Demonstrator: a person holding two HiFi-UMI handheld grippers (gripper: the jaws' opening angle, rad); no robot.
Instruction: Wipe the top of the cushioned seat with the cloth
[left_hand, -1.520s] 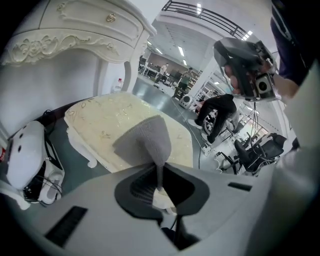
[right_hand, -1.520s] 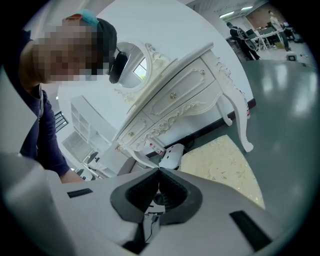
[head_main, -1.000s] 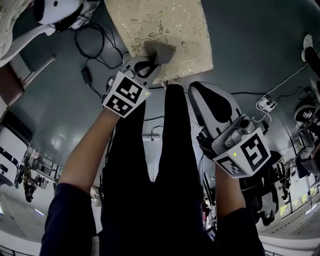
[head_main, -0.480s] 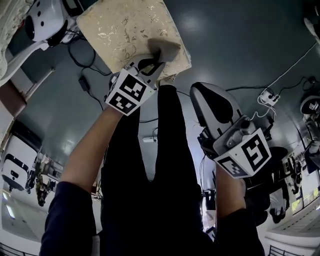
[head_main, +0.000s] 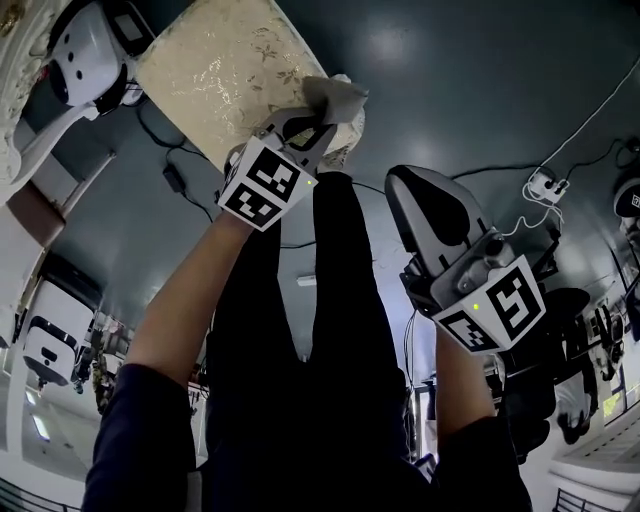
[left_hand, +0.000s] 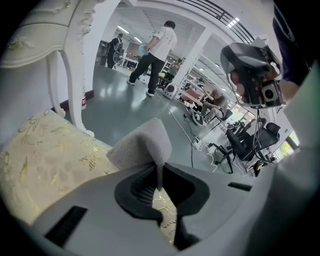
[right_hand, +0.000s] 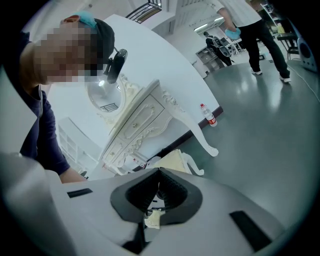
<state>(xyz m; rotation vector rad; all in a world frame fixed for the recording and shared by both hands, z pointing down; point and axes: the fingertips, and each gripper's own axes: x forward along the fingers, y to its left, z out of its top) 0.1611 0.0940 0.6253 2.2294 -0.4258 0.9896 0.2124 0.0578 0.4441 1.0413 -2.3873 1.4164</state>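
left gripper (head_main: 318, 125) nips just a thin fold of cloth (head_main: 337, 96) at the seat (head_main: 215, 75) edge, top centre, so it cld slip free; right gripper (head_main: 422, 185) closed, empty.

My left claw (head_main: 322, 112) and right claw (head_main: 405, 180): pale grey moulded shells, ribbed black pads (left_hand: 142, 187) inside. Each carries a white cube (head_main: 265, 185) printed with black square markers and a small green light (head_main: 475, 307). I wear short navy sleeves (head_main: 140, 430) and black trousers (head_main: 320, 330).
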